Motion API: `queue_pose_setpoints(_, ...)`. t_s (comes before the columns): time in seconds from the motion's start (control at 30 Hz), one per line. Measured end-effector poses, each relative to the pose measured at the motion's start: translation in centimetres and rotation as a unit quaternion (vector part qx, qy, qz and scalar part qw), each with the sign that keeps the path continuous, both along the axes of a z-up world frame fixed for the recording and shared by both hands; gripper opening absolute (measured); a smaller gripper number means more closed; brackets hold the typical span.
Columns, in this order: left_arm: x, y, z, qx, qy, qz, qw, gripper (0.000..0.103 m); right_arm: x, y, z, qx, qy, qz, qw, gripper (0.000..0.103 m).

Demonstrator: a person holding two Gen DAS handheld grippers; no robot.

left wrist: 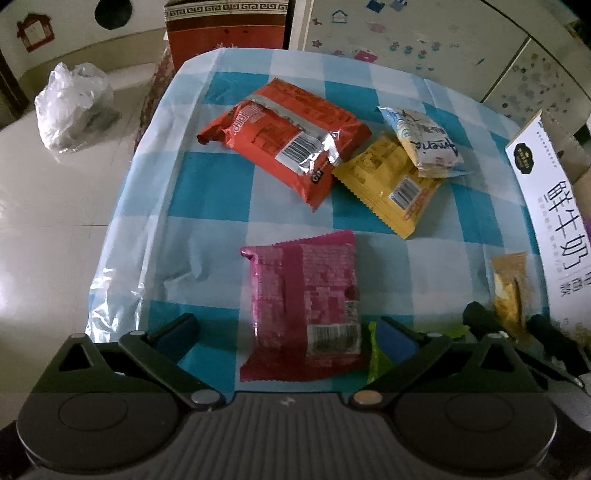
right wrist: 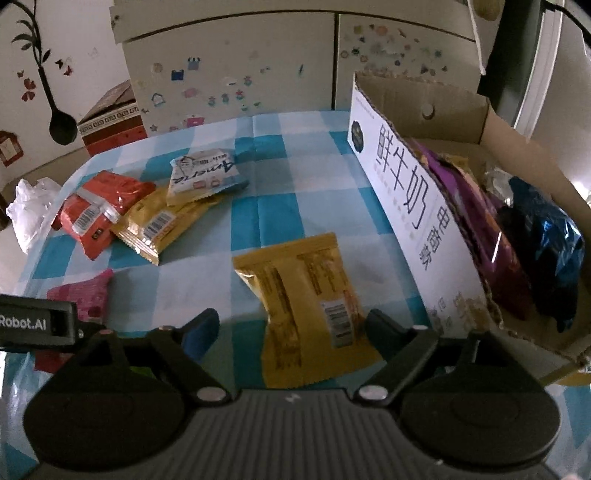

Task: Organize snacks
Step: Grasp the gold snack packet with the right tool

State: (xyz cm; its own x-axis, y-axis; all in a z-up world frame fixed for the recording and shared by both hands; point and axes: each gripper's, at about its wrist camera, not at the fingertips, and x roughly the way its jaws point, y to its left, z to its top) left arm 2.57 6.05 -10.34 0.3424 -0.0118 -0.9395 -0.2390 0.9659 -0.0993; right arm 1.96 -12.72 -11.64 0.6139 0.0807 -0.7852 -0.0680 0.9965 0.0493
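Observation:
My left gripper [left wrist: 286, 332] is open, its jaws on either side of a pink snack packet [left wrist: 304, 299] lying on the checked cloth. A green packet [left wrist: 376, 350] lies under its right finger. My right gripper [right wrist: 291, 328] is open around a golden-yellow packet [right wrist: 306, 299]; that packet and the right gripper's dark fingers [left wrist: 484, 321] also show in the left wrist view [left wrist: 511, 291]. Farther back lie an orange packet [left wrist: 284, 140], a yellow packet [left wrist: 391, 181] and a pale blue-white packet [left wrist: 424, 144] resting on it. A cardboard box [right wrist: 402, 206] on the right holds purple [right wrist: 476, 225] and dark blue [right wrist: 546, 243] packets.
The blue-and-white checked cloth [left wrist: 207, 206] covers the table, its left edge dropping to a pale floor. A crumpled plastic bag [left wrist: 70, 107] lies on the floor at the left. A red-brown carton [left wrist: 225, 33] stands behind the table. Stickered cabinets [right wrist: 240, 74] stand behind.

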Motion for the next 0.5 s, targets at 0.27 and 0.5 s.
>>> queue_pose_setpoints(0.27,0.56,0.03,0.01,0.011,0.003,0.01,0.9999,0.103,0.54,-0.57,-0.23,0.005,-0.008,-0.023,1.0,0.087)
queue_pose_setpoints(0.5,0.26,-0.27,-0.06,0.074,0.0,0.013,0.9972,0.103,0.56,-0.47,-0.04,0.004,-0.005,-0.017,1.0,0.079)
